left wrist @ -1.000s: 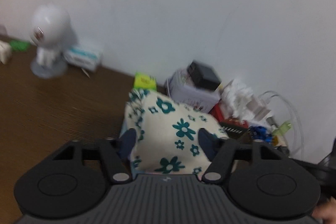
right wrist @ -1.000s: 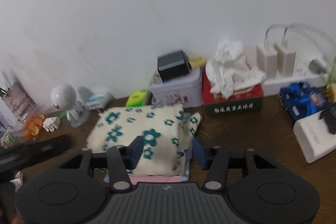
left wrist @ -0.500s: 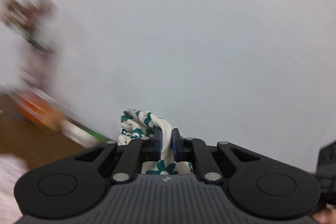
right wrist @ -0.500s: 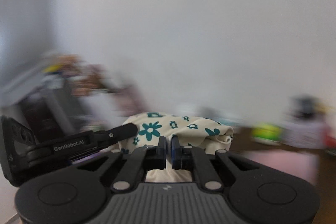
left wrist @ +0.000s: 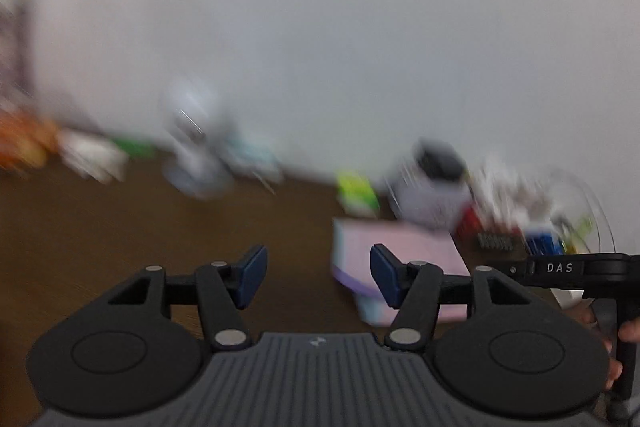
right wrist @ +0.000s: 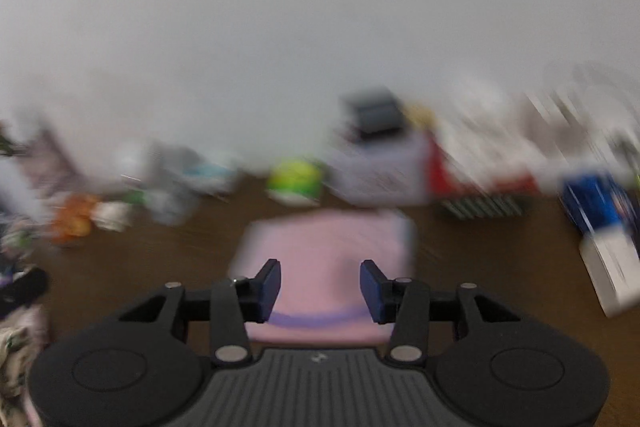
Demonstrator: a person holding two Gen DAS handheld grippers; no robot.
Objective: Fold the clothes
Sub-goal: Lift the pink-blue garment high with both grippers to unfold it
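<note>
The table (right wrist: 480, 267) looks like dark brown wood with a dull finish, the folded pink garment (right wrist: 328, 251) in the lower middle is soft matt cloth, and both the left gripper (left wrist: 318, 273) and right gripper (right wrist: 320, 285) are matt black plastic with small shiny metal pins.

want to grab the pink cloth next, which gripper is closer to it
Right. The right gripper is open directly over the pink cloth, which shows between its fingers. The left gripper, also open, sits off the cloth's left edge, over bare table.
</note>
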